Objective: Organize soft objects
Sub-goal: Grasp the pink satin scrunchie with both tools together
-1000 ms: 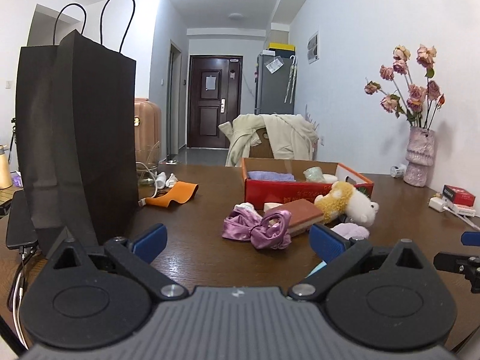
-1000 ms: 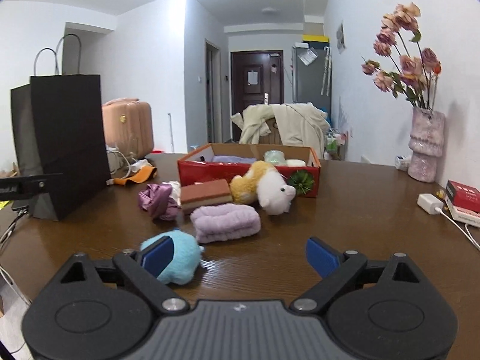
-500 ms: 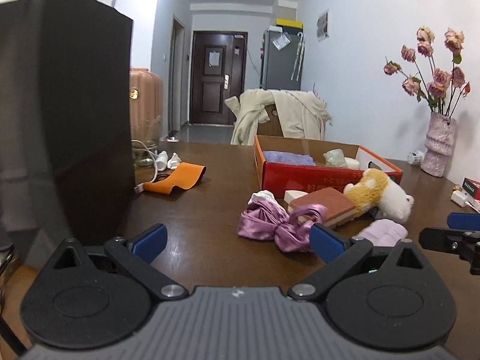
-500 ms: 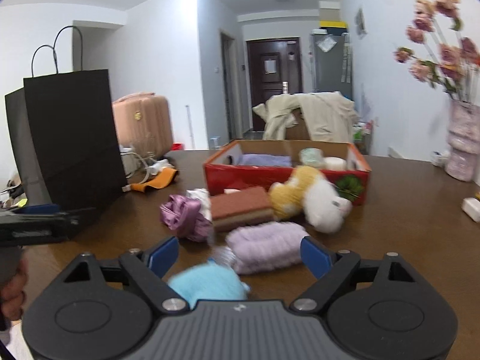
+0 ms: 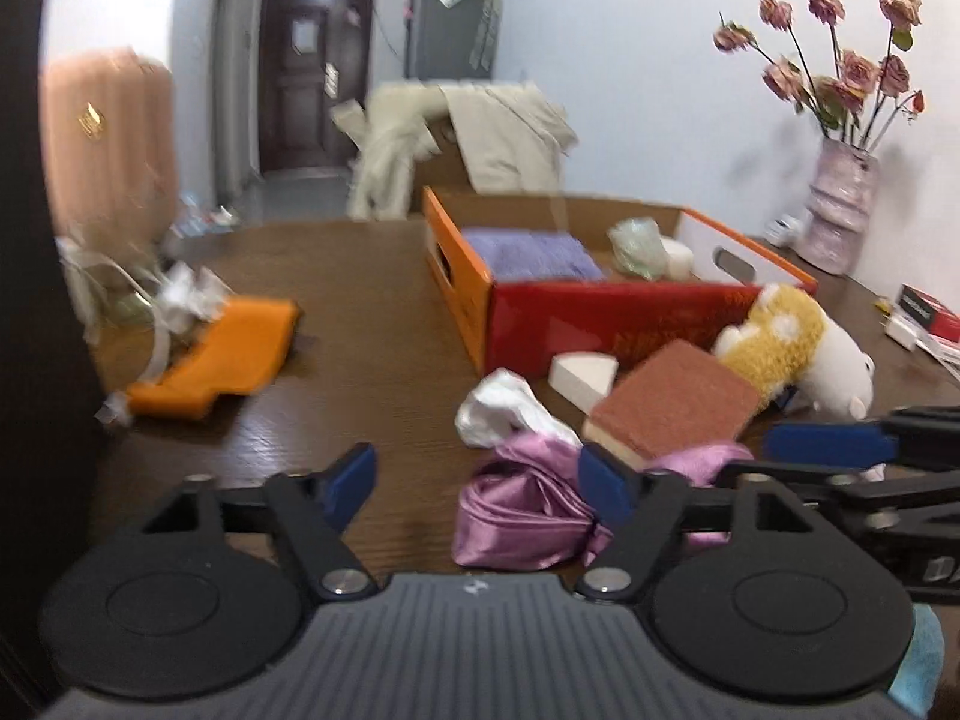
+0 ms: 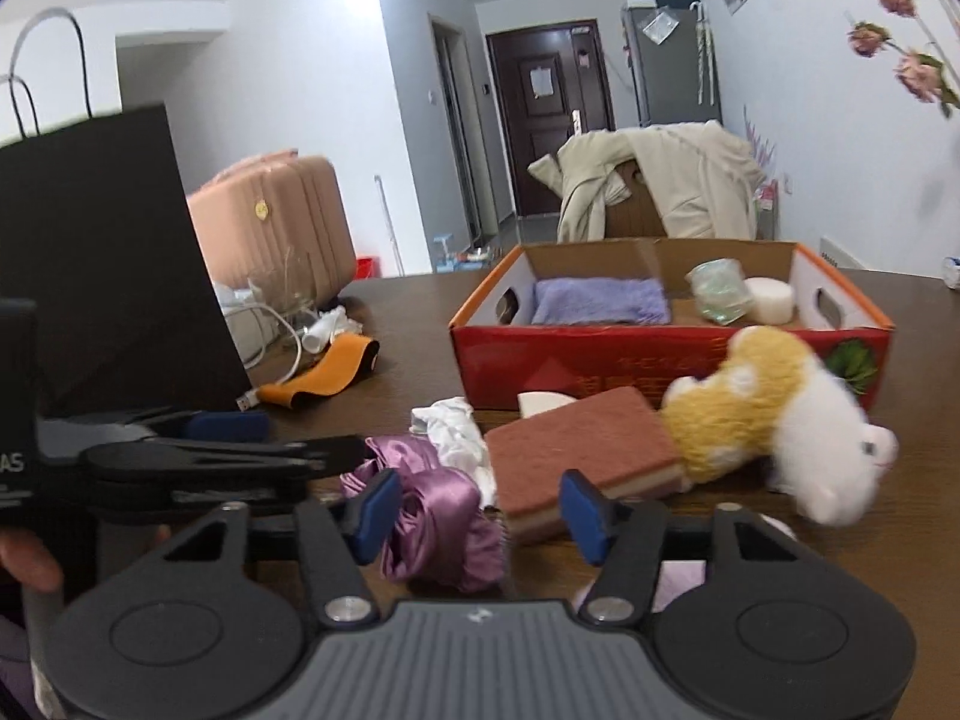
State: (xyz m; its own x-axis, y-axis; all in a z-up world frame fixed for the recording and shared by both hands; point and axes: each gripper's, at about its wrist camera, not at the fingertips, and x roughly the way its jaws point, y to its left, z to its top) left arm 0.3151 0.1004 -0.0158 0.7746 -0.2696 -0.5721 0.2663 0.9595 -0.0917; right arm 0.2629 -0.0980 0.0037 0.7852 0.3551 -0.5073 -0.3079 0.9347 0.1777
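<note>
A red cardboard box (image 5: 606, 312) (image 6: 660, 354) holds a purple towel (image 6: 600, 300), a green bundle and a white puff. In front of it lie a purple satin scrunchie (image 5: 522, 510) (image 6: 444, 510), a white cloth (image 5: 504, 408), a brown sponge (image 5: 672, 402) (image 6: 576, 444) and a yellow-white plush toy (image 5: 792, 348) (image 6: 774, 408). My left gripper (image 5: 480, 480) is open just left of the scrunchie. My right gripper (image 6: 480, 510) is open right over the scrunchie and the sponge's near edge.
A black paper bag (image 6: 102, 264) stands at the left. An orange strap (image 5: 222, 354) and cables lie beside it. A vase of dried roses (image 5: 840, 210) stands at the far right. A chair with a cream jacket (image 6: 660, 180) is behind the table.
Both grippers have moved forward and closer together toward the scrunchie and sponge. The blue plush has dropped out of the right wrist view, and the purple towel is mostly hidden. Both stay open.
</note>
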